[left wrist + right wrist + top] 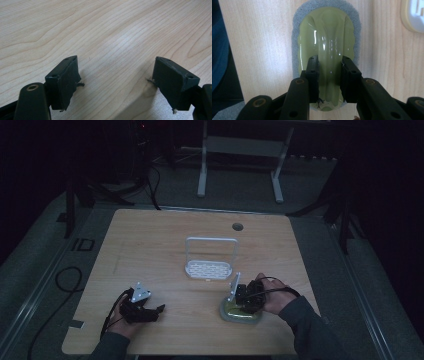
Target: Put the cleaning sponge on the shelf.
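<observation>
I found the right gripper (329,82) clamped on the raised back of the sponge (325,32), which lay flat on the table (150,240) just nearer me than the white rack (209,269). The left gripper (117,82) sat wide open, holding nothing, well left of that rack. Grasp looked complete; next should be a clean lift toward the rack.

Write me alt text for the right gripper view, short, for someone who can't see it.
The right gripper has its two black jaws closed on the raised ridge of a glossy yellow-green scrubber with a grey sponge base, lying on a light wooden table. A white and cream object sits at the top right corner.
</observation>
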`<act>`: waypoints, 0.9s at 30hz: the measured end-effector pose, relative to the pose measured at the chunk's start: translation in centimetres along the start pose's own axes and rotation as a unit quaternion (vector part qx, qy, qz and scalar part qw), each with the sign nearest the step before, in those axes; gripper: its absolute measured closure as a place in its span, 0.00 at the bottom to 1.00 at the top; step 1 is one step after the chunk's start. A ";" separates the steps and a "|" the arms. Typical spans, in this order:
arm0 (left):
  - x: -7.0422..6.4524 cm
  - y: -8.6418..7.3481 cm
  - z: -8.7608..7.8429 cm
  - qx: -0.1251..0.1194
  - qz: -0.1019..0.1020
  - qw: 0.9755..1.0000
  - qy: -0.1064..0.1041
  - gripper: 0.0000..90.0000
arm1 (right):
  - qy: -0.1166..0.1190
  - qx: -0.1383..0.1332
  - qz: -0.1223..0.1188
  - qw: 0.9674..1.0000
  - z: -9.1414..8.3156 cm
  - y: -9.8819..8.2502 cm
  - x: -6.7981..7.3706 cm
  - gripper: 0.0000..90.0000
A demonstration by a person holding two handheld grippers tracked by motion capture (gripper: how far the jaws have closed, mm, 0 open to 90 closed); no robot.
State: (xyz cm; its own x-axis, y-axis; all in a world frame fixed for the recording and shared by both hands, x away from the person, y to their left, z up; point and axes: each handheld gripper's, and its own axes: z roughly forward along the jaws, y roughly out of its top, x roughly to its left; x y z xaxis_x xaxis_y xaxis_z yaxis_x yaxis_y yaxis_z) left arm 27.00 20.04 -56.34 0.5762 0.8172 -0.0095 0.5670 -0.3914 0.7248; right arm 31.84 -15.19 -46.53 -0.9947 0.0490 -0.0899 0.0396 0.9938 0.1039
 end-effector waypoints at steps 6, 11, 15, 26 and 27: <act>0.0 0.0 0.0 0.000 0.000 1.000 0.000 0.24 | -0.010 -0.004 -0.002 1.000 -0.2 0.4 -0.2 0.79; 0.0 0.0 0.0 0.000 0.000 1.000 0.000 0.24 | -0.016 -0.007 -0.002 1.000 -0.3 0.9 -0.4 0.79; 0.0 0.0 0.0 0.000 0.000 1.000 0.000 0.24 | -0.020 -0.010 -0.003 1.000 -0.4 1.2 -0.6 0.79; 0.0 0.0 0.0 0.000 0.000 1.000 0.000 0.24 | -0.036 -0.020 -0.002 0.999 -0.7 2.0 -1.3 0.79; 0.0 0.0 0.0 0.000 0.000 1.000 0.000 0.24 | -0.037 -0.021 -0.002 0.999 -0.7 2.1 -1.3 0.79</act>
State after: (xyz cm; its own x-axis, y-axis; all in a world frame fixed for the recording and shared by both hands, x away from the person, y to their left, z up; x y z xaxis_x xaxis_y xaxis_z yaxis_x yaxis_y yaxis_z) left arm 27.00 20.05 -56.34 0.5767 0.8169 -0.0096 0.5672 -0.3919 0.7244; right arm 33.19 -13.26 -45.48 -0.9851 0.0543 -0.1631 0.0305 0.9890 0.1450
